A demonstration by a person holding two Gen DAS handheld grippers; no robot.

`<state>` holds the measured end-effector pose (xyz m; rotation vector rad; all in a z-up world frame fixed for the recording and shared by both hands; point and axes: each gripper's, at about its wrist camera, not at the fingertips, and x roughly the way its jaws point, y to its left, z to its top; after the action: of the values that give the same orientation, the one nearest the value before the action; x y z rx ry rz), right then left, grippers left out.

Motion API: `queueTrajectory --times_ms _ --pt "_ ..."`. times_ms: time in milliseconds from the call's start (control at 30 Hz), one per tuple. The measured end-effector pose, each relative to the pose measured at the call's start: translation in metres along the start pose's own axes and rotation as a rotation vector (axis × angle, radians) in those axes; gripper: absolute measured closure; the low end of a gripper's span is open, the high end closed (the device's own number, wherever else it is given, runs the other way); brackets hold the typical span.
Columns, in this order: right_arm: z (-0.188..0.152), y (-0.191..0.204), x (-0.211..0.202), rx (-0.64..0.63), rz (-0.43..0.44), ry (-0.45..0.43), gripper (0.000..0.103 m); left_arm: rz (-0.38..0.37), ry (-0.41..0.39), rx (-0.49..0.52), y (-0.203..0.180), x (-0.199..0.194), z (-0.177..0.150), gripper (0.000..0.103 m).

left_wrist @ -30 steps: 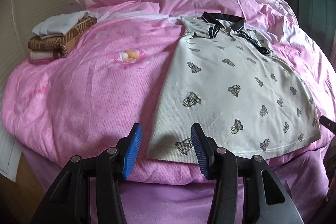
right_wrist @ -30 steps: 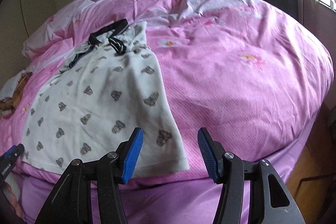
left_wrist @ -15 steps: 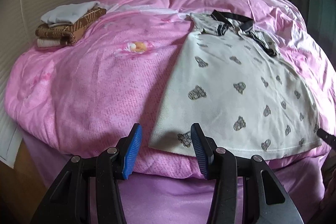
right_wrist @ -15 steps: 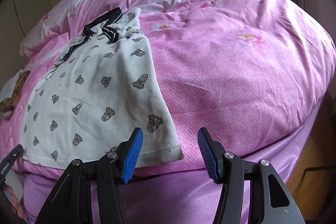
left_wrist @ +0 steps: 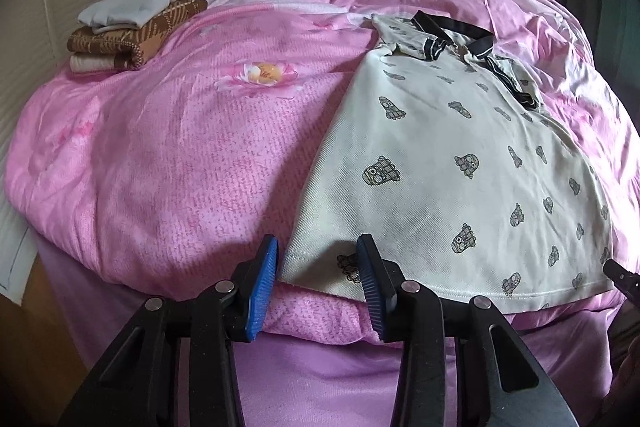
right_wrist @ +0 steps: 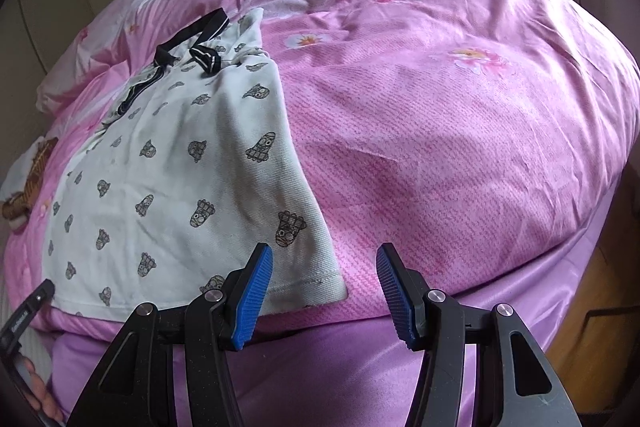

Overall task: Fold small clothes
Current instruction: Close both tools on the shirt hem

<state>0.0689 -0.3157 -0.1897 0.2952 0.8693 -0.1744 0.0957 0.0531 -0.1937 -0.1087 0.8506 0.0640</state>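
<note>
A white polo shirt with small grey cartoon prints and a black collar lies flat on the pink duvet, collar away from me. My left gripper is at the shirt's near left hem corner. Its jaws are closing with that corner between the blue pads, which stand apart from the cloth. The same shirt fills the left of the right wrist view. My right gripper hovers open over the near right hem corner, whose edge lies between its fingers.
A stack of folded clothes, brown patterned with a white piece on top, sits at the far left of the duvet. A purple sheet drops down the bed's near side. Wooden floor shows at the right.
Both grippers have drawn in toward the shirt's near hem, so its corners now sit between the pads. The left jaws have narrowed a little. The shirt has not moved.
</note>
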Motion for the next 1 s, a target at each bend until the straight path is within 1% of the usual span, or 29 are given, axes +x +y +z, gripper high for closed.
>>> queueTrajectory --times_ms 100,233,367,433,533,667,700,767,900,1000 --pt "0.000 -0.002 0.002 -0.001 0.003 0.006 0.048 -0.013 0.006 0.005 -0.001 0.001 0.000 0.071" --pt "0.000 -0.009 0.008 0.037 0.019 0.036 0.048 -0.013 0.007 0.007 -0.003 0.001 -0.001 0.074" --pt "-0.002 -0.009 0.009 0.049 0.030 0.047 0.048 -0.021 0.010 -0.003 -0.003 0.002 -0.002 0.081" --pt "-0.002 -0.008 0.008 0.046 0.033 0.046 0.052 -0.022 0.011 -0.009 -0.002 0.002 -0.003 0.084" --pt "-0.003 -0.007 0.009 0.041 0.041 0.053 0.058 -0.023 0.014 -0.013 -0.001 0.002 -0.003 0.085" --pt "-0.003 -0.008 0.009 0.053 0.060 0.061 0.061 -0.016 0.013 -0.008 -0.001 0.001 -0.003 0.086" --pt "-0.003 -0.009 0.010 0.057 0.061 0.065 0.063 -0.016 0.013 -0.007 -0.002 0.001 -0.004 0.087" --pt "-0.004 -0.010 0.011 0.065 0.064 0.072 0.070 -0.014 0.012 -0.007 -0.002 0.001 -0.004 0.089" --pt "-0.004 -0.010 0.010 0.058 0.066 0.068 0.091 -0.019 0.012 -0.009 -0.002 0.000 -0.004 0.095" --pt "-0.005 -0.009 0.007 0.057 0.064 0.058 0.093 -0.018 0.005 -0.007 -0.002 -0.003 -0.004 0.096"
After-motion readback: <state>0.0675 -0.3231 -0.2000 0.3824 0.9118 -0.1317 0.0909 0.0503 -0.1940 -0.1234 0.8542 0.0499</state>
